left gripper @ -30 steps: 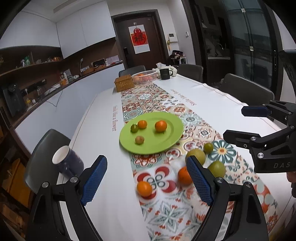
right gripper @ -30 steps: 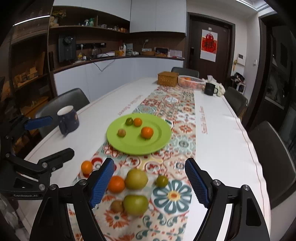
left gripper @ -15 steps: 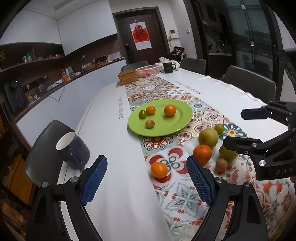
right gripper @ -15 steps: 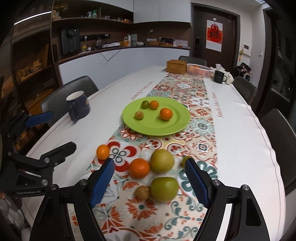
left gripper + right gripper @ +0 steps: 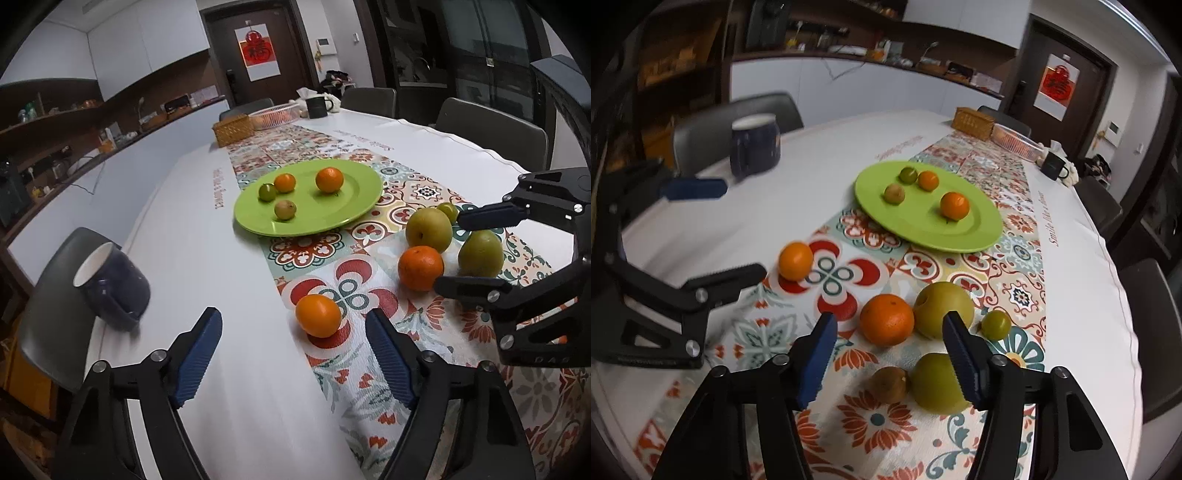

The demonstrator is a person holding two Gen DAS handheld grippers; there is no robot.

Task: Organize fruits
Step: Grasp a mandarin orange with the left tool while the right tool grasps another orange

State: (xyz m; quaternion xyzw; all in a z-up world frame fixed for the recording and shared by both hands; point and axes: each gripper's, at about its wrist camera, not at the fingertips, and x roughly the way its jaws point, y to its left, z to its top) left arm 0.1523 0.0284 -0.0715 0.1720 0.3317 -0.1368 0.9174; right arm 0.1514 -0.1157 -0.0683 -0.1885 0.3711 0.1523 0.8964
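Observation:
A green plate (image 5: 354, 199) (image 5: 982, 229) on the patterned runner holds two oranges, a small green fruit and a small brown fruit. Loose fruit lies in front of it: a small orange (image 5: 318, 315) (image 5: 795, 260), a bigger orange (image 5: 420, 267) (image 5: 886, 319), two large green pears (image 5: 428, 229) (image 5: 942, 309), a small green fruit (image 5: 996, 324) and a brown kiwi (image 5: 888, 384). My left gripper (image 5: 293, 354) is open, low over the table, just short of the small orange. My right gripper (image 5: 888, 350) is open, close to the bigger orange and the kiwi.
A dark blue mug (image 5: 112, 286) (image 5: 755, 147) stands on the white tablecloth at the left. A wicker box (image 5: 233, 129), a pink basket (image 5: 275, 115) and a black mug (image 5: 317, 107) stand at the far end. Chairs surround the table.
Both grippers have dropped lower and moved closer to the loose fruit, which now looks larger. Both stay open and nothing has been picked up.

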